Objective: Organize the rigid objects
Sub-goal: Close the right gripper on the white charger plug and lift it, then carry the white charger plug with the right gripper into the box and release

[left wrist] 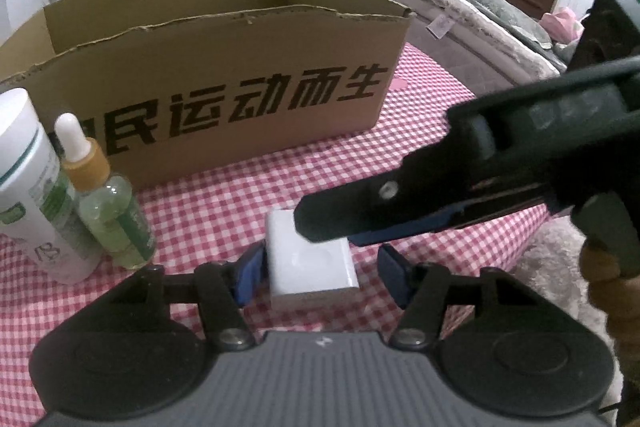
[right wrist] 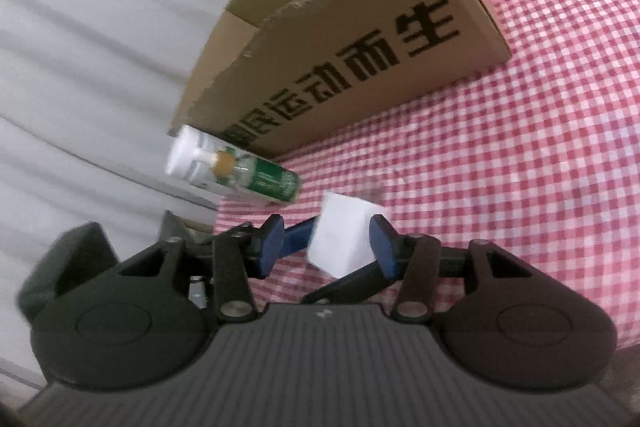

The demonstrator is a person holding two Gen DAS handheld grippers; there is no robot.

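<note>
So far, nothing shows inside the box (left wrist: 224, 95), and the tube (left wrist: 28, 183) and dropper bottle (left wrist: 108, 211) stand on the cloth (left wrist: 420, 155) beside it. Your left gripper (left wrist: 320, 277) straddles the white block (left wrist: 312, 263), one pad touching, the other apart. Your right gripper (right wrist: 326, 243) brackets it too, half open; neither grip looks secure, so everything remains to be boxed.
</note>
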